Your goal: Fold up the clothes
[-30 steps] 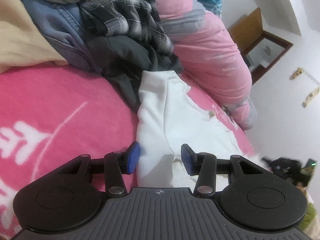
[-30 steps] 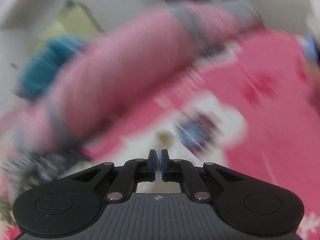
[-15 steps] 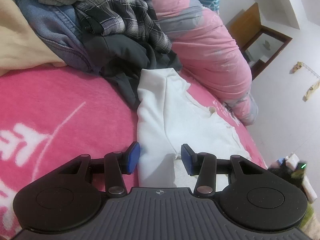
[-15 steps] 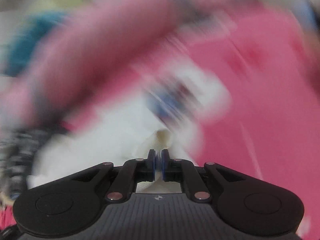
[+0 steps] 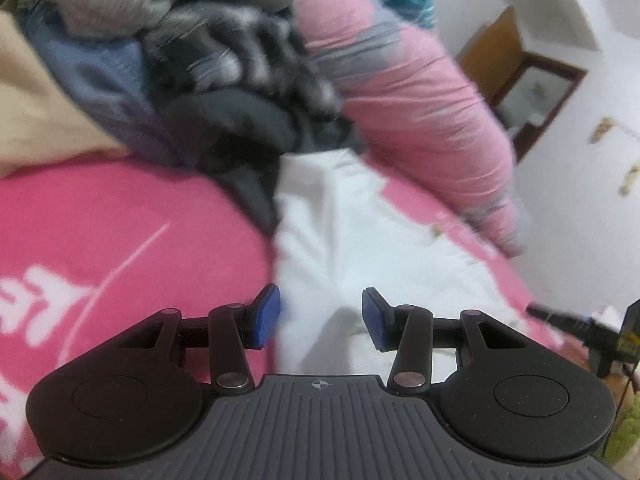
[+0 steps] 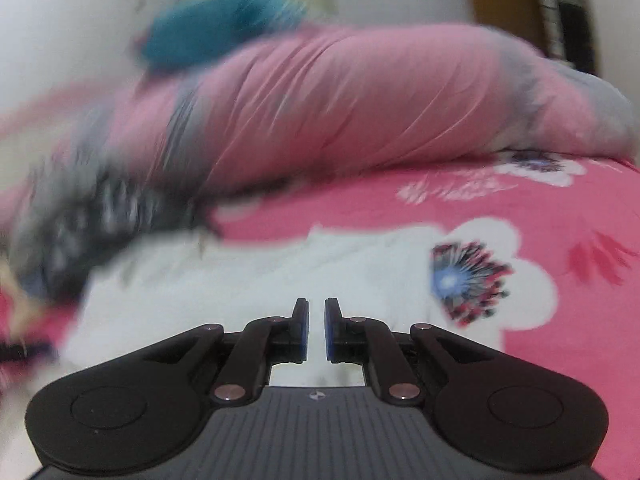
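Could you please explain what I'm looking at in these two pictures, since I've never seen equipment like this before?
There is no robot here: a person holds a two-finger gripper in each hand, and each gripper carries a wide-angle camera looking forward along its fingers. The black shape at the bottom of each picture is the tool itself.

In the left wrist view, the left gripper has its blue-padded fingers spread wide, with nothing between them. Ahead of it a white garment lies on a pink bedspread, next to a pile of unfolded clothes and a long pink pillow.

In the right wrist view, the right gripper is over the same white garment. Its fingers stand a narrow gap apart, and nothing is visibly pinched between them. Both pictures are blurred by motion, so finer detail is hard to tell.
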Available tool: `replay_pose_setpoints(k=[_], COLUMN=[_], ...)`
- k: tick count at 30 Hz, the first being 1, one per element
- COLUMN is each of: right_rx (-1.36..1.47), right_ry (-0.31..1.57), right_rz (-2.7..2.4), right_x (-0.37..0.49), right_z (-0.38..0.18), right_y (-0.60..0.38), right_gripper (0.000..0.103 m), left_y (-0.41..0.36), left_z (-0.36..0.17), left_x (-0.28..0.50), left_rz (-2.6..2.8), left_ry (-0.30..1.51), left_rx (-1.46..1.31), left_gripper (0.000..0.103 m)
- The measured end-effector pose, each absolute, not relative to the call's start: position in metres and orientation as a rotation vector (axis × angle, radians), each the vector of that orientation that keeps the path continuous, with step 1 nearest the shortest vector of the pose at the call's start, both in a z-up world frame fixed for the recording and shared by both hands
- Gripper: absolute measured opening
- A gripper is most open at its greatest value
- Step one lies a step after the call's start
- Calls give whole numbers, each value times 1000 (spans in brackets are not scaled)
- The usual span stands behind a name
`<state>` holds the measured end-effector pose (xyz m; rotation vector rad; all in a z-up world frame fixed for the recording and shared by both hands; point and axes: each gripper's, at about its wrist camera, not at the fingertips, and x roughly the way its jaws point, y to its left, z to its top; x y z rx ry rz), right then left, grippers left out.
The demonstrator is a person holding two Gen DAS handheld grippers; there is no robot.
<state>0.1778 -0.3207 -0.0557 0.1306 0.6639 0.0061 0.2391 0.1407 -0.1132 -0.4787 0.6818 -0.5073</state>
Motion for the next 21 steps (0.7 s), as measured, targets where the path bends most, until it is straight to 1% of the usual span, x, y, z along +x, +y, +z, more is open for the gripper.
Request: replay_pose_setpoints(k=[2,7,8,10,11,12,14,16,17,18,21], right_rx=[117,27,8,-29,-48,-67,-105,-142,-135,-117,74], right_ry=[803,781,772,753,743,733,713,691,706,731,856], right_rz=[-68,93,129,201,237,273,344,416,436,451,406], right_x=[196,228,235,247,253,260,272,285,298,313,359], right_z=[-81,-55,-48,-36,-30,-24,-11,1,0,-4,-14], right_y=[-322,-243,-226,-193,-176,-159,-126,-92,-81,-73,-80], right_gripper=[5,9,12,23,36,40,41,46,52,54,56], left_y=[142,145,145,145,144,144,143,143,143,144,143], left_z=[-116,-116,-116,-116,-116,-116,-117,-117,-117,-117,-116], left_x=[240,241,241,241,240,240,240,240,240,240,240], left_rz=[-502,-497,-495,-495,-494,-495,-495,-497,-499,-500,-503], left_ry=[697,705,706,705,705,703,701,702,703,704,705], left_rx=[-486,-495,-496,-494,-493,-491,-482,-479,-479,-478,-470], left_gripper=[45,45,45,45,45,45,45,45,45,45,45])
